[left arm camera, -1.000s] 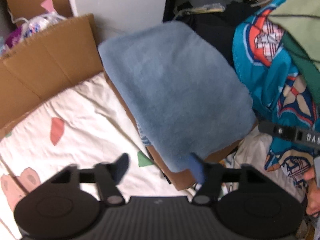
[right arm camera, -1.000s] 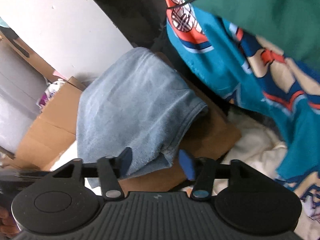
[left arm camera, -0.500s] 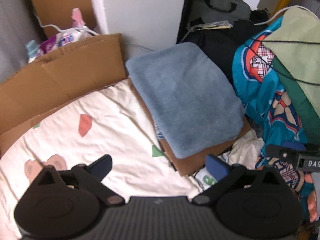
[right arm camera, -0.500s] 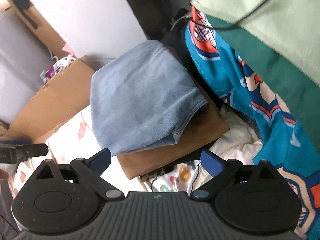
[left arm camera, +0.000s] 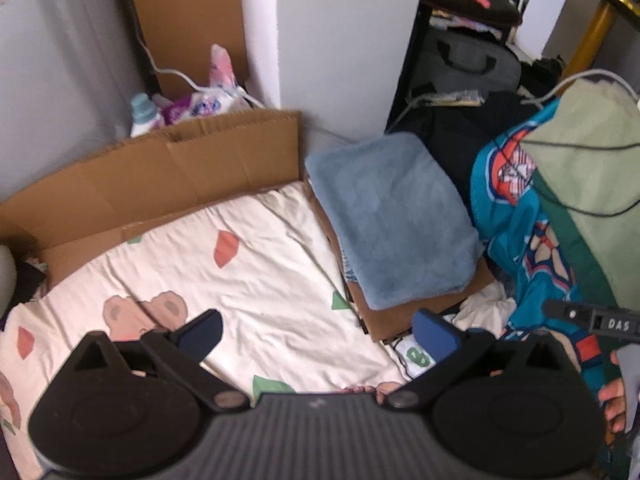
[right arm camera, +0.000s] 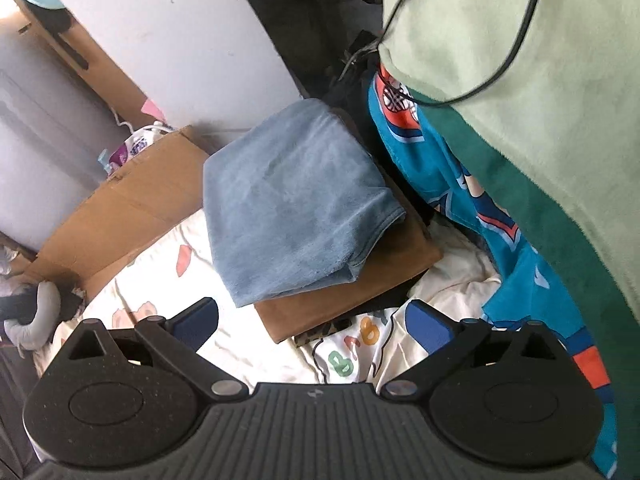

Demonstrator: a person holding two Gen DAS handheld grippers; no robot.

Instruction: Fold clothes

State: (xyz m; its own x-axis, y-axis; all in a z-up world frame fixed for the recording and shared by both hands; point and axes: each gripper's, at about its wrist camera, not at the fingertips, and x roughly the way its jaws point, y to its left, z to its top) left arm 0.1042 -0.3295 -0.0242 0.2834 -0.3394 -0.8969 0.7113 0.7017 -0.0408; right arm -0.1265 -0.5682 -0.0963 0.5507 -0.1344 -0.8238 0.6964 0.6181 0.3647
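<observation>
A folded light-blue fleece garment lies on top of a folded brown one, stacked at the right edge of a cream patterned sheet. My left gripper hangs open above the sheet, well back from the stack, nothing between its fingers. My right gripper is open too, empty, above the sheet's near edge in front of the stack. A teal printed garment and a green one are heaped to the right.
A flattened cardboard sheet stands behind the bedding, with a white pillar behind it. A detergent bottle and packets sit in the back left corner. Dark bags fill the back right. A person's fingers show at lower right.
Both grippers have opened wide and pulled back up and away from the folded blue garment, which stays on the brown one.
</observation>
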